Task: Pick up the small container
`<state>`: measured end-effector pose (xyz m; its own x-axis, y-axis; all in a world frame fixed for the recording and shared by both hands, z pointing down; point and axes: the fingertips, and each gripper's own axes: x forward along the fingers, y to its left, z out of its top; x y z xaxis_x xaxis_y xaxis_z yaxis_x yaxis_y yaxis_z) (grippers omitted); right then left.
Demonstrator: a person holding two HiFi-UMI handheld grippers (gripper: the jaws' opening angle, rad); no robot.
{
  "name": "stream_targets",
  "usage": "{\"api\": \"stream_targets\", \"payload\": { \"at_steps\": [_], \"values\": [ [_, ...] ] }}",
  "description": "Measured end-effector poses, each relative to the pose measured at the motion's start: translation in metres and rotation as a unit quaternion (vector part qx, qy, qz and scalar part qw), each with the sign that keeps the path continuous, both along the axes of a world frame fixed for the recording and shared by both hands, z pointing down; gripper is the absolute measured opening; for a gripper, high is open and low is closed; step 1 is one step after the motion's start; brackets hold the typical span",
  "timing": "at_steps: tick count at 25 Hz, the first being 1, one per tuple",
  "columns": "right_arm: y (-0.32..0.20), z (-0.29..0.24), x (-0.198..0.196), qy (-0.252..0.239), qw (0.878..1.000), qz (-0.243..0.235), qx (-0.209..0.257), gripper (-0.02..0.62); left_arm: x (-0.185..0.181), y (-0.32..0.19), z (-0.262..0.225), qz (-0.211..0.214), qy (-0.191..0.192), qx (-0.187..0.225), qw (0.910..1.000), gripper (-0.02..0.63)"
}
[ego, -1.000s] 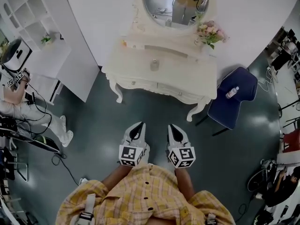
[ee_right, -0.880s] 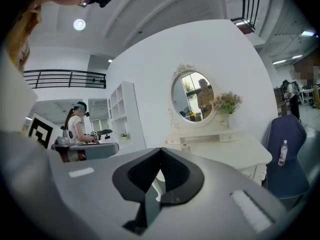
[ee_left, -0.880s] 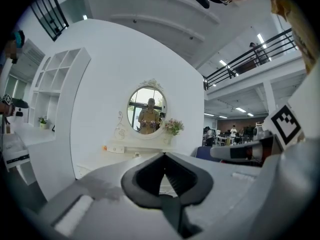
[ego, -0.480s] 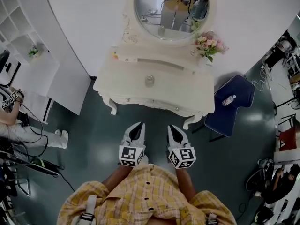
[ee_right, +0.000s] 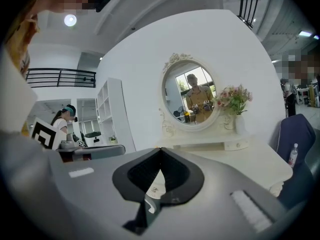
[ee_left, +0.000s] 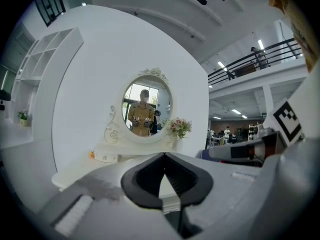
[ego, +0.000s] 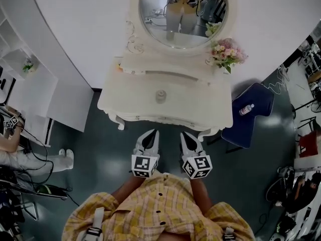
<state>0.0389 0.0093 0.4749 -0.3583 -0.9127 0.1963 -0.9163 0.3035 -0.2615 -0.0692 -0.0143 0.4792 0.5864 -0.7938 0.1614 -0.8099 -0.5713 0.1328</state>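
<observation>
Dark teal floor, curved white wall, cream vanity (ego: pixel 200 109) in the upper middle of the head view with an oval mirror (ego: pixel 180 14) above it. We have both tools at lower centre, side by side, pointing at the vanity. Left gripper (ego: pixel 150 134): jaws closed tip to tip, nothing in them. Right gripper (ego: pixel 186 135): same, closed and empty. Both sit short of the vanity's front edge.

The container (ego: pixel 160 95) stands upright and alone mid-tabletop, just above the grippers in frame and nearer the left one's line. Flowers (ego: pixel 226 54) are at the upper right of the top, well apart from it. A blue chair (ego: pixel 258 97) with a bottle (ego: pixel 246 109) is at right.

We judge the container light and rigid, with a smooth wall, so likely slippery. It could tip or crack if knocked. Its material is too small to tell. Best hold: open the jaws first, then close across the round body, low under the lid, square on.
</observation>
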Motion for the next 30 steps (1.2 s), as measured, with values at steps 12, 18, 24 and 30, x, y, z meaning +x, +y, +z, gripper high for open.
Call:
{"api": "stream_targets", "payload": {
  "at_steps": [12, 18, 24, 30],
  "values": [
    [-0.037, 0.008, 0.0, -0.005, 1.0, -0.007, -0.015, 0.002, 0.009, -0.033, 0.013, 0.01, -0.011, -0.013, 0.9998, 0.0],
    [-0.069, 0.012, 0.008, 0.0, 0.999, -0.024, -0.022, 0.002, 0.017, -0.065, 0.015, -0.004, -0.019, -0.019, 0.9996, 0.0],
    [-0.111, 0.016, 0.025, 0.007, 0.999, -0.029, -0.022, 0.002, 0.025, -0.103, 0.019, -0.022, -0.028, -0.026, 0.999, 0.0],
    [-0.138, 0.026, 0.035, 0.011, 0.999, -0.039, -0.027, 0.002, 0.034, -0.133, 0.037, -0.033, -0.039, -0.04, 0.9979, 0.0]
  ]
}}
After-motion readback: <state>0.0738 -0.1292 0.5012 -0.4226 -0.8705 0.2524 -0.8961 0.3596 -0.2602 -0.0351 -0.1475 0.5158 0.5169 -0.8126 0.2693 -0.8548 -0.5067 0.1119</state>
